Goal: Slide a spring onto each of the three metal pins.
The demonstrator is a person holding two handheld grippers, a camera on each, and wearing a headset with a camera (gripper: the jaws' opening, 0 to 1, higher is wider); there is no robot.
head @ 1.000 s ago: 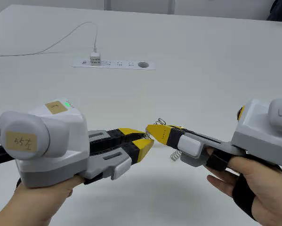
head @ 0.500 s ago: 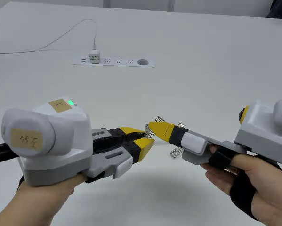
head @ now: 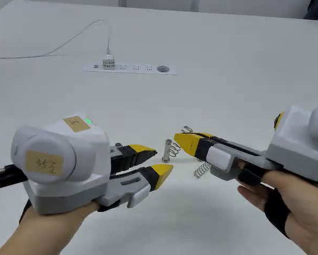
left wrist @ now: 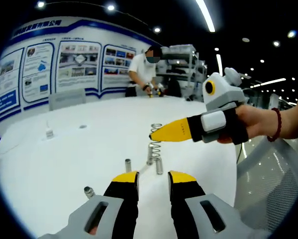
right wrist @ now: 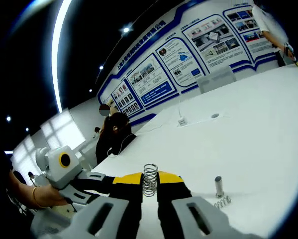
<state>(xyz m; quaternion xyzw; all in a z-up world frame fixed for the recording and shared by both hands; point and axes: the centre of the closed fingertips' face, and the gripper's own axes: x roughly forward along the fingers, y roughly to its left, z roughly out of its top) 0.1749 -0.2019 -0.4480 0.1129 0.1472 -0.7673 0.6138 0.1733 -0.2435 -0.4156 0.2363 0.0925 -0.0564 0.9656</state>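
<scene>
My right gripper (head: pixel 180 143) is shut on a small wire spring (head: pixel 174 150), which sticks up between its yellow jaws in the right gripper view (right wrist: pixel 149 175). The spring hangs beside an upright metal pin (head: pixel 167 151) on the white table. My left gripper (head: pixel 160 160) is open with nothing between its jaws, just left of that pin. In the left gripper view, my left gripper (left wrist: pixel 153 177) points at two short pins (left wrist: pixel 128 165) (left wrist: pixel 159 166), with a third pin (left wrist: pixel 89 191) nearer left. The right gripper (left wrist: pixel 156 135) holds the spring (left wrist: pixel 154 144) above them.
A loose spring (head: pixel 201 170) lies on the table under the right gripper, and another spring (head: pixel 187 129) lies behind it. A white power strip (head: pixel 129 68) with a plugged cable sits far back. People stand at benches in the background.
The left gripper's jaws have opened and drawn back to the left, uncovering an upright pin between the grippers. The right gripper still holds its spring and has shifted slightly right.
</scene>
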